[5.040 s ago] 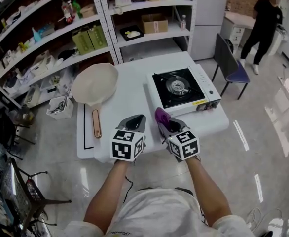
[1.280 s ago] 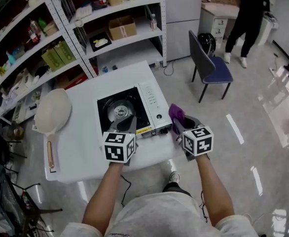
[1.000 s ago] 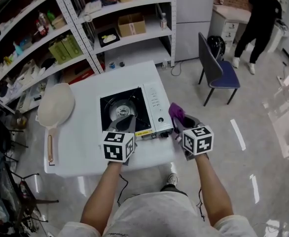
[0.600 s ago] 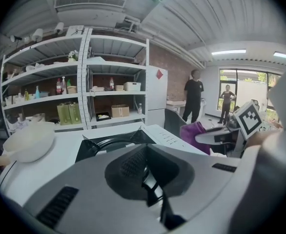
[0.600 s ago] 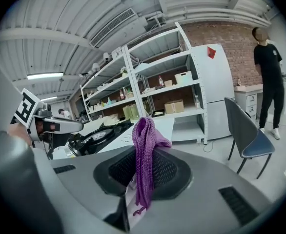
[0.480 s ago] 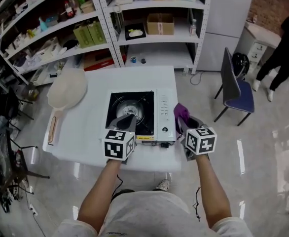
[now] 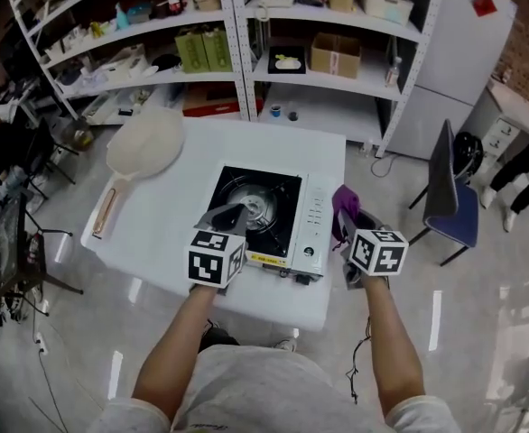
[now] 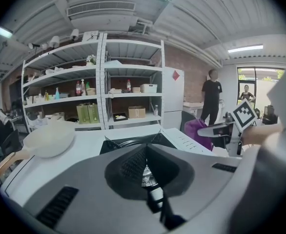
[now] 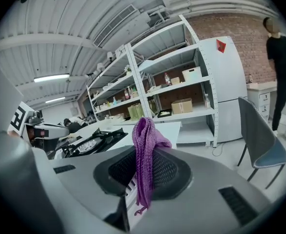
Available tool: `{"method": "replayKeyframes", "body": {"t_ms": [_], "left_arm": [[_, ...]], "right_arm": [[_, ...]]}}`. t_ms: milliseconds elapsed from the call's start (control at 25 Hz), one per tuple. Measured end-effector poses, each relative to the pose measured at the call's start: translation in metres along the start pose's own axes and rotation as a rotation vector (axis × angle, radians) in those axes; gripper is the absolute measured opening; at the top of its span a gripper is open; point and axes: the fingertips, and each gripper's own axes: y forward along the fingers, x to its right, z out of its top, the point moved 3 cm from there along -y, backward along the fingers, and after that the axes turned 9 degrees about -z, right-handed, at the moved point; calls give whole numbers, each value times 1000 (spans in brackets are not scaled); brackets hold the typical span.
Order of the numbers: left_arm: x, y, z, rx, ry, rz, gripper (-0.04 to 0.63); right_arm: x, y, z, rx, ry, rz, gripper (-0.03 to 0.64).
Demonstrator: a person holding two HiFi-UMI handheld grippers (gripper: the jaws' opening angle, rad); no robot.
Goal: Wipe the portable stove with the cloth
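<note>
- Right gripper (image 7: 348, 226): fingers clenched on purple cloth (image 7: 342, 204). Pinch is thin; bunch stands above fingers, tail hangs below.
- Portable stove (image 7: 310, 234): just left of right fingers, no cloth contact yet. Cloth is held beyond edge of white surface (image 7: 165, 228).
- Left gripper (image 7: 229, 215): fingers closed, empty, above stove's near-left part. Burner grate (image 7: 251, 207) just ahead of fingers.
- Risks, judged:
  - Knit cloth likely to snag on grate prongs and pull out of thin pinch.
  - Stove unbraced; wiping push may slide it toward near surface edge.
</note>
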Motion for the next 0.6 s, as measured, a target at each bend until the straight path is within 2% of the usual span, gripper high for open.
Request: {"method": "replayKeyframes", "body": {"t_ms": [240, 600], "left_arm": [[-22, -2, -2, -3, -19, 36, 5], [-58, 8, 6, 11, -30, 39, 5]], "right_arm": [[9, 21, 13, -8, 62, 1, 61], [20, 54, 31, -41, 23, -33, 61]]}}
